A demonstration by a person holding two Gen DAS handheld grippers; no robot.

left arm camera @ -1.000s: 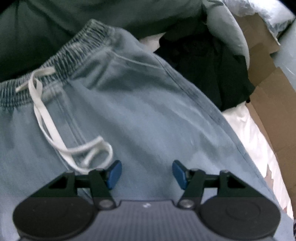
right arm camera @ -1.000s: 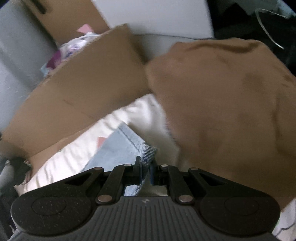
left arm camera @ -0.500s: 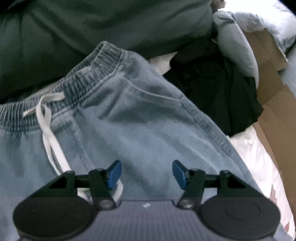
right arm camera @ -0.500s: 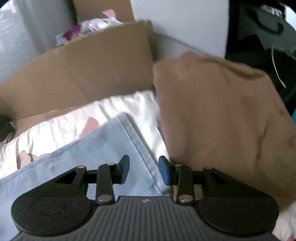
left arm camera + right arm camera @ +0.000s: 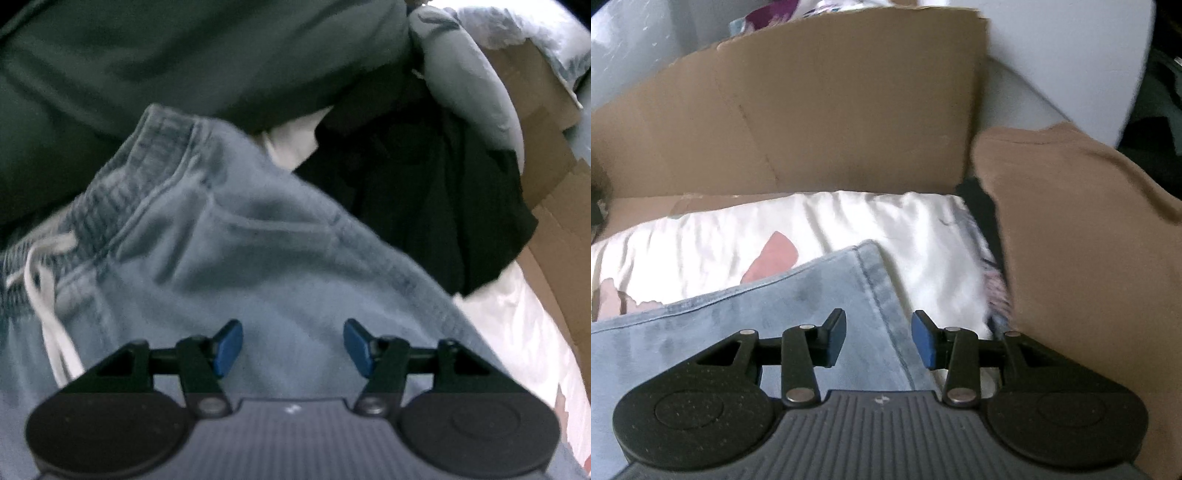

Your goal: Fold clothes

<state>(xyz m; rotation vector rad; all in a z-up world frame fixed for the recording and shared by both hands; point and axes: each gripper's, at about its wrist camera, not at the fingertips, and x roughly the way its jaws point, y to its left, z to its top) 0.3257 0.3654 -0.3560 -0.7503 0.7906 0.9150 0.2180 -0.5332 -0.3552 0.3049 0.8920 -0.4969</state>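
the light blue denim trousers [image 5: 280, 266] lie spread flat on a white sheet with pink patches [image 5: 820, 229]. the elastic waistband [image 5: 122, 192] and its white drawstring [image 5: 48, 302] lie at the left of the left wrist view; the hem corner [image 5: 868, 258] lies on the sheet in the right wrist view. the left gripper [image 5: 293, 343] hangs over the trousers below the waistband, jaws apart, nothing between them. the right gripper [image 5: 879, 338] hangs over the hem edge, jaws opening, no cloth pinched between them. a brown garment [image 5: 1082, 240] lies just right of the hem. a dark green garment [image 5: 184, 55] and a black garment [image 5: 424, 192] lie beyond the waistband. cardboard [image 5: 812, 122] stands behind the sheet.
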